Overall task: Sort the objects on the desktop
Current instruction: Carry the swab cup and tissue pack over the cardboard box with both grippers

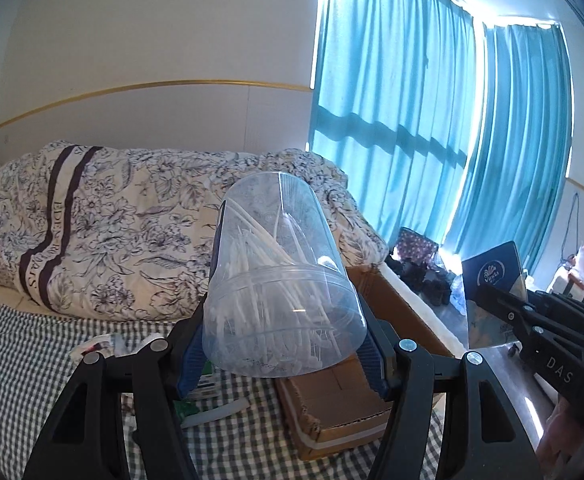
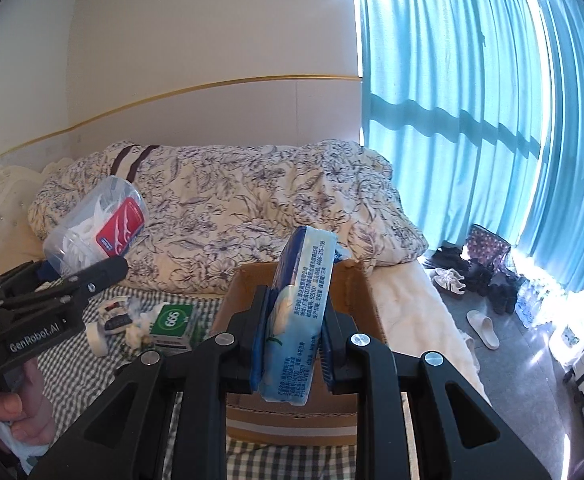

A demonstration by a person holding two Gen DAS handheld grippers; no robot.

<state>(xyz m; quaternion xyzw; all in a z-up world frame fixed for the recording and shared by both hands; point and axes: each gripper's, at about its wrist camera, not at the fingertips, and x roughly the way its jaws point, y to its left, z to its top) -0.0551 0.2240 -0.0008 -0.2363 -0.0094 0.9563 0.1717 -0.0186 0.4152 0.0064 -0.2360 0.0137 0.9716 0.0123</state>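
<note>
My left gripper [image 1: 282, 356] is shut on a clear plastic jar [image 1: 280, 276] of white floss picks, held tilted above the checked cloth; the same jar [image 2: 96, 228], with a red label, shows at the left of the right wrist view. My right gripper [image 2: 292, 344] is shut on a blue and white tissue pack [image 2: 299, 312], held upright over the open cardboard box [image 2: 355, 284]. In the left wrist view the right gripper holds that tissue pack [image 1: 491, 276] at the right, and the cardboard box [image 1: 339, 400] lies just below and right of the jar.
On the checked cloth [image 2: 92, 364] lie a green 666 box [image 2: 172, 326], a white tube [image 2: 100, 338] and small items. A floral duvet [image 2: 252, 204] is heaped behind. Teal curtains [image 2: 471, 100] hang at the right, with shoes [image 2: 451, 276] on the floor. A hand [image 2: 16, 420] holds the left gripper.
</note>
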